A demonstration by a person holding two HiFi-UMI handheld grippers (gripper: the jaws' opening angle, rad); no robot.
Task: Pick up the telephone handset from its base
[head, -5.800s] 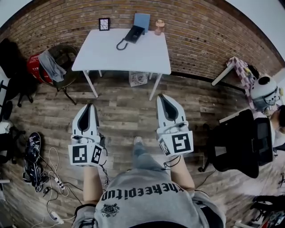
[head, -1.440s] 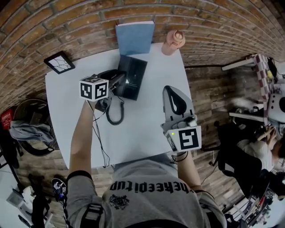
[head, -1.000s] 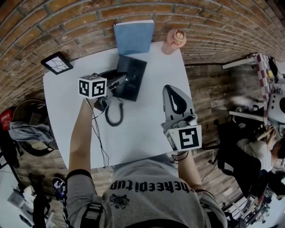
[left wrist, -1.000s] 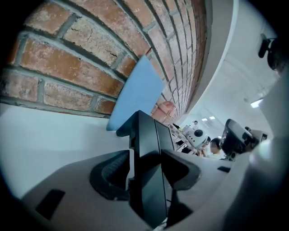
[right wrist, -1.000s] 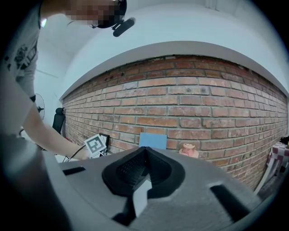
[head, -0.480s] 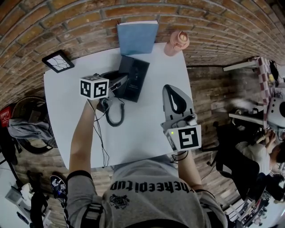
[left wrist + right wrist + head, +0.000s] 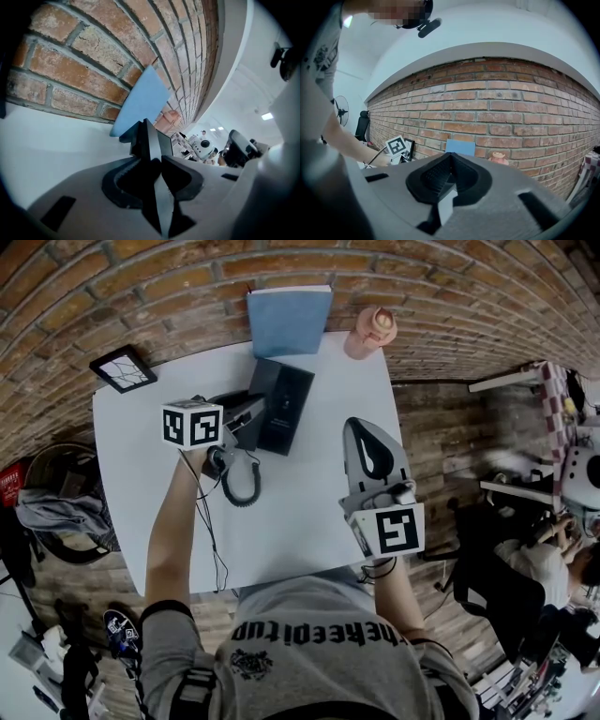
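A black telephone base (image 7: 284, 407) stands at the back of the white table (image 7: 309, 512). Its handset (image 7: 220, 457) lies along the base's left side, with a coiled cord (image 7: 242, 484) curling toward me. My left gripper (image 7: 234, 418) reaches over the handset. In the left gripper view the handset (image 7: 146, 138) is a black slab between the jaws. The left gripper (image 7: 150, 157) is closing, and its pads lie against both sides of the handset. My right gripper (image 7: 361, 423) is shut and holds nothing above the table's right part. In its own view the right gripper (image 7: 451, 154) points at the brick wall.
A blue book (image 7: 289, 320) leans on the brick wall behind the phone. A pink cup (image 7: 370, 331) stands at the back right corner and a small picture frame (image 7: 124, 369) at the back left. A chair (image 7: 56, 502) stands left of the table.
Since the oldest frame I have come up to the table. Over the last second the left gripper's marker cube shifted slightly left over the handset. The right gripper stayed put.
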